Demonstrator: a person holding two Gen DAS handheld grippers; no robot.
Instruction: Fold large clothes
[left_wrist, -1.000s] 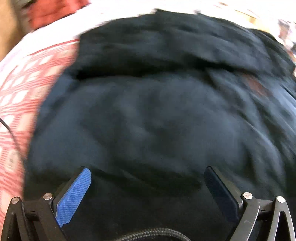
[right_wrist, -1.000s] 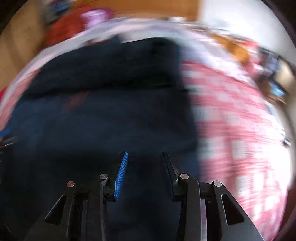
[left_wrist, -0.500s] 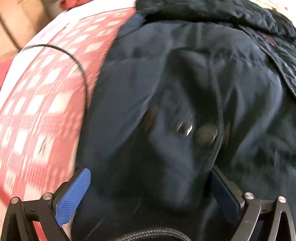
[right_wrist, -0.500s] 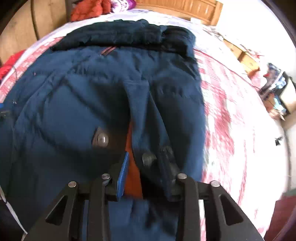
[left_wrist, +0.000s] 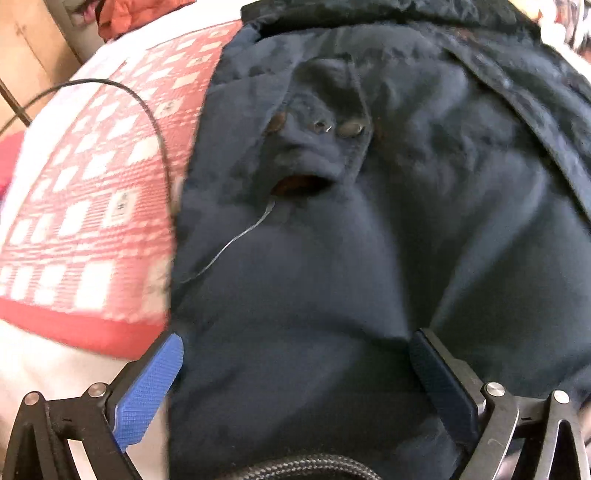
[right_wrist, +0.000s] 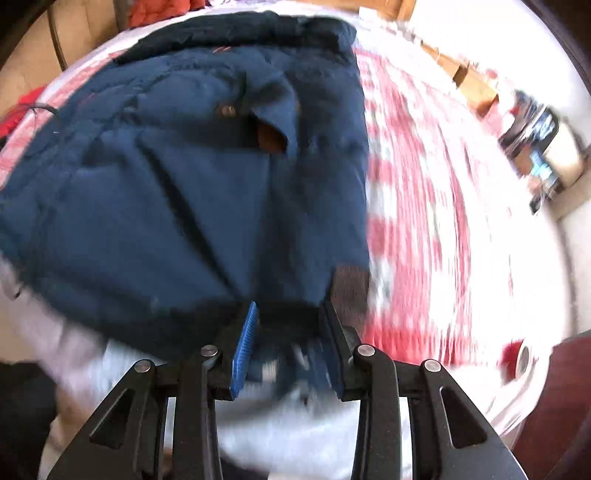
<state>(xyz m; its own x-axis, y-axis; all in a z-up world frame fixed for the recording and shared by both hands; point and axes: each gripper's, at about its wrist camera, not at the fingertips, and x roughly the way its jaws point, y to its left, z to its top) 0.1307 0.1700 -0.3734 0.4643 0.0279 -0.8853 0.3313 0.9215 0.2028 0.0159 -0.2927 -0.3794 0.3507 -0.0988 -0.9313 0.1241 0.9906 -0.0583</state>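
Checked bedspread (left_wrist: 85, 206) is now exposed beside the jacket (left_wrist: 332, 240); both sleeves are folded in. Left gripper (left_wrist: 295, 373) is spread wide, right gripper (right_wrist: 290, 332) part-closed around the hem.

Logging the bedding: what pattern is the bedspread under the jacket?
Red-and-white checks on the bedspread, clearest in the left wrist view.

One navy jacket (left_wrist: 332, 258) on one bed (left_wrist: 92, 192). One checked red-and-white bedspread (right_wrist: 424, 192). One black cable (left_wrist: 147, 110) across it. Two tongs: left (left_wrist: 295, 373), right (right_wrist: 290, 343). Three snaps (left_wrist: 351, 128) visible on the jacket, left view; one orange garment (left_wrist: 136, 14) at bed head.
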